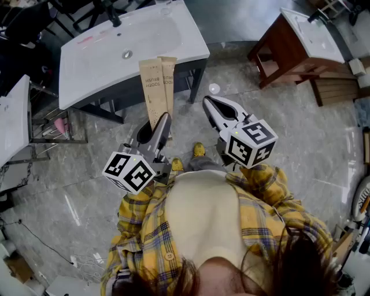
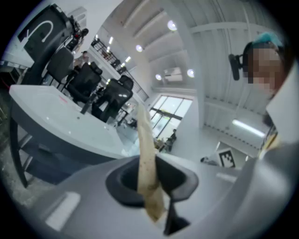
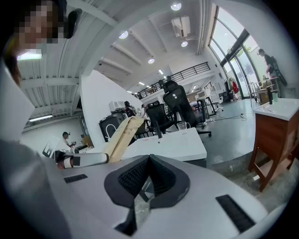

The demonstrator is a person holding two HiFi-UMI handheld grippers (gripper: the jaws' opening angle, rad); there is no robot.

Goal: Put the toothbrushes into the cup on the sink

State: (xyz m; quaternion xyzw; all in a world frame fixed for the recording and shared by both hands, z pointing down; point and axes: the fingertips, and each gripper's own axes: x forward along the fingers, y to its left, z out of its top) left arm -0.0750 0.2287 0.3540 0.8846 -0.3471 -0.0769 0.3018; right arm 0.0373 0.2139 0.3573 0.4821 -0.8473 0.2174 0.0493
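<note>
Left tool (image 1: pixel 163 118): clamped on two boxed toothbrushes (image 1: pixel 157 87), upright, short of the sink (image 1: pixel 92 63). Right tool (image 1: pixel 207 103): closed together, empty. Best kept upright and steered over the cup (image 3: pixel 182 126) at the far rim.

White sink (image 1: pixel 81 75), clear cup (image 1: pixel 164 6), pink item (image 1: pixel 85 40)

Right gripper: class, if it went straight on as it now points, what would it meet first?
Most likely the near edge of the white sink; the right gripper, shut and empty, aims at it. The toothbrush packets sit left of that line. Depth is uncertain.
</note>
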